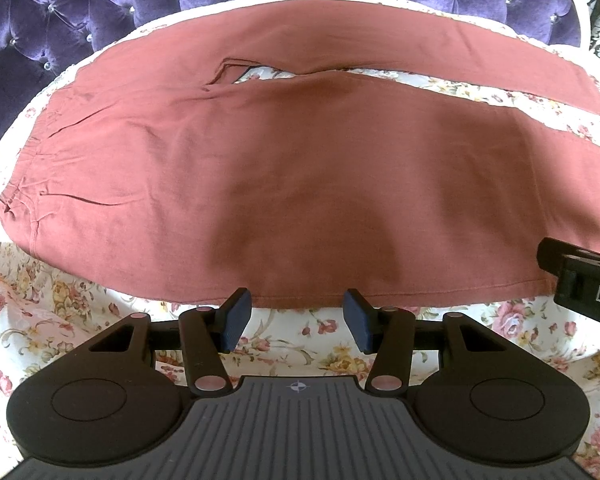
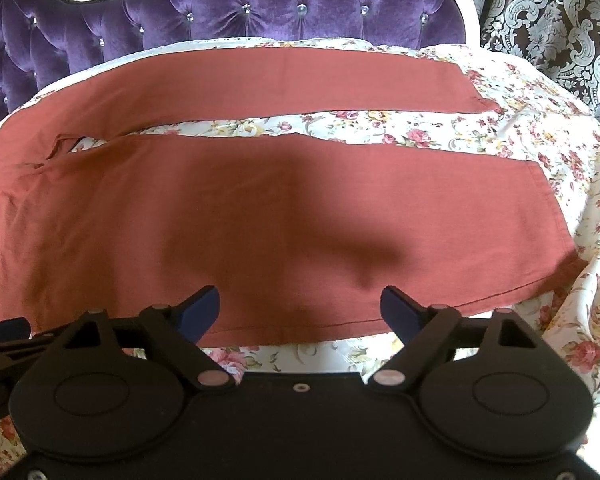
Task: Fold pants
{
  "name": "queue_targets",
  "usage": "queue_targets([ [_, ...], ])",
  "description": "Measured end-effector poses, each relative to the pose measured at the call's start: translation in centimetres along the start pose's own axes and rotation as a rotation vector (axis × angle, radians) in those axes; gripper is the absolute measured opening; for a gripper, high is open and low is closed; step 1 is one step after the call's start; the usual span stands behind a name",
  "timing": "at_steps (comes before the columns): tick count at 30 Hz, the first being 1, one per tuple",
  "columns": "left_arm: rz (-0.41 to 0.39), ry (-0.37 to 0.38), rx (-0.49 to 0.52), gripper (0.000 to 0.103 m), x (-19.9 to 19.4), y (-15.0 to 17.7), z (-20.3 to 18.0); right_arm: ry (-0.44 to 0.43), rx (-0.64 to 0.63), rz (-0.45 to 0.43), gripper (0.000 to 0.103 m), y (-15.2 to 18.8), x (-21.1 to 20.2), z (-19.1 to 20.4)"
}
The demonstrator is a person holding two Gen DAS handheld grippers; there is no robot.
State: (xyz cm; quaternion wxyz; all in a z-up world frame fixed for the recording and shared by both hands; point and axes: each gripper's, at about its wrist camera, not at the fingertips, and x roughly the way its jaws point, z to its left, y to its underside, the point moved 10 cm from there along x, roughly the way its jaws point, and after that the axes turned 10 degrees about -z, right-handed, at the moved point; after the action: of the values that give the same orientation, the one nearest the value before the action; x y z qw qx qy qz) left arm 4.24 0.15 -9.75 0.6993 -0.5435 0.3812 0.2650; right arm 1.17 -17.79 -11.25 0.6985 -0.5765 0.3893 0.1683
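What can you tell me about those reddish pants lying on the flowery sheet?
The pants are rust-red, of a matte woven cloth, and lie flat and unfolded on the floral sheet. The waist is at the left, creased; both legs run right with a strip of sheet showing between them. The far leg lies below the purple headboard. A hem seam lines the near edge. Both open grippers hover at that edge; neither grips it.

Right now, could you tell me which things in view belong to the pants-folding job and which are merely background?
Belongs to the job:
- rust-red pants, spread flat, legs apart
- left gripper, open at the near hem
- right gripper, open over the near leg

Just there:
- floral bedsheet
- purple tufted headboard
- damask curtain
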Motion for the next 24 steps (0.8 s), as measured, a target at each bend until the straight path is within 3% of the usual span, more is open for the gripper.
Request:
queue_targets([
  [24, -0.001, 0.005, -0.001, 0.05, -0.03, -0.23, -0.01, -0.002, -0.019, -0.002, 0.084, -0.23, 0.06, 0.1],
])
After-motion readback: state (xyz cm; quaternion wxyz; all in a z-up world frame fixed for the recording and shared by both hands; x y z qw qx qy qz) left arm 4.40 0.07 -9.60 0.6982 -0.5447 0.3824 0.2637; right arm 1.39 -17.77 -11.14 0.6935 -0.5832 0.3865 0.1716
